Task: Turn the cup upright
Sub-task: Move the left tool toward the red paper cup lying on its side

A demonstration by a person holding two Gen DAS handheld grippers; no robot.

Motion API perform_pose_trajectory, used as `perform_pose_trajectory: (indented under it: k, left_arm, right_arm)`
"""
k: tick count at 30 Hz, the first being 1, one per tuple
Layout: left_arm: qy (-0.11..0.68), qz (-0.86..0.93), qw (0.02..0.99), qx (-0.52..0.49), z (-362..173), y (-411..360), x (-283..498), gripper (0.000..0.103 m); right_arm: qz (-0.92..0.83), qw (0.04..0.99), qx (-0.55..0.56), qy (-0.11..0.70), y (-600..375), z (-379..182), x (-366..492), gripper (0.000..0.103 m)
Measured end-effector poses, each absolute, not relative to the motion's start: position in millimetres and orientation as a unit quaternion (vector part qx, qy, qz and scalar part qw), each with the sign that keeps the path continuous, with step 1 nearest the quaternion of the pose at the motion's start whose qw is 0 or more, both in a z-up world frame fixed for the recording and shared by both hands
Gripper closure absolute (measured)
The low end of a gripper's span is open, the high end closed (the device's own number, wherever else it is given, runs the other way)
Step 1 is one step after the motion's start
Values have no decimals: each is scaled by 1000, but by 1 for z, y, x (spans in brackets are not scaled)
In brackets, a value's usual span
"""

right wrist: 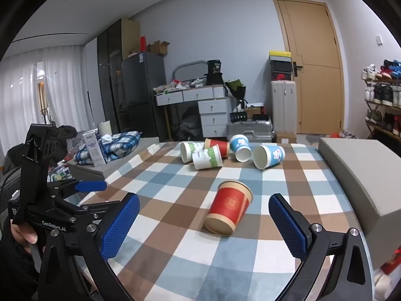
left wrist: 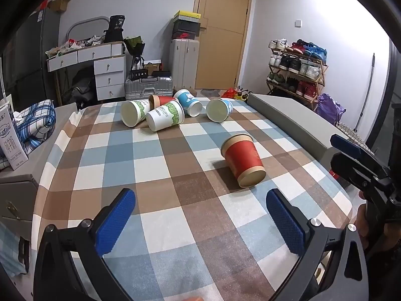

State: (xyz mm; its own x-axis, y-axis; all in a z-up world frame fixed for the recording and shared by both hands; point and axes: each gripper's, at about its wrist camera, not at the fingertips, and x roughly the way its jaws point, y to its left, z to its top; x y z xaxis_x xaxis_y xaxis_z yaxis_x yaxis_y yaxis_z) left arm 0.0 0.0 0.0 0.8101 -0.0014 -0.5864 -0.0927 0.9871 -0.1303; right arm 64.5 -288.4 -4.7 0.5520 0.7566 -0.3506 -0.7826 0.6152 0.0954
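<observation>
Right tool (right wrist: pixel 204 228): nearest the lens, blue pads spread wide, nothing between them, hovering low over the checked cloth (right wrist: pixel 175 250).
Left tool (left wrist: pixel 200 223): also gaping wide and empty, held back from the cups.
Red cup (right wrist: pixel 228 207): on its side on the cloth, base toward the right tool, mouth pointing away; it lies ahead of that tool's pads, touching neither. From the left wrist view it sits ahead and to the right (left wrist: pixel 242 160).
Other cups: five more (right wrist: pixel 207 157) tipped over in a cluster at the far end, well apart from the red cup.
Risk, rolling: I'd judge a one-sided nudge would send the red cup rolling along the cloth before the pads close.
Risk, crushing: it looks like paper, though I can't be sure from here; a hard squeeze near the mouth could buckle it.
Risk, cloth: pads scraping low could drag and bunch the cloth.
Edges: grey box (right wrist: pixel 361 183) stands close on the right; worktop edge drops off at left.
Open room: bare cloth all round the red cup, enough to stand it up.
</observation>
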Motion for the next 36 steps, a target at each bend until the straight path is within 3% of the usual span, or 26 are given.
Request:
perform_pose_trajectory:
  k: [36]
  left_arm:
    - [303,8,951,-67,2,-8,-1,1]
  right_arm:
    - [393,899,-31,191,-309,-4,71,0]
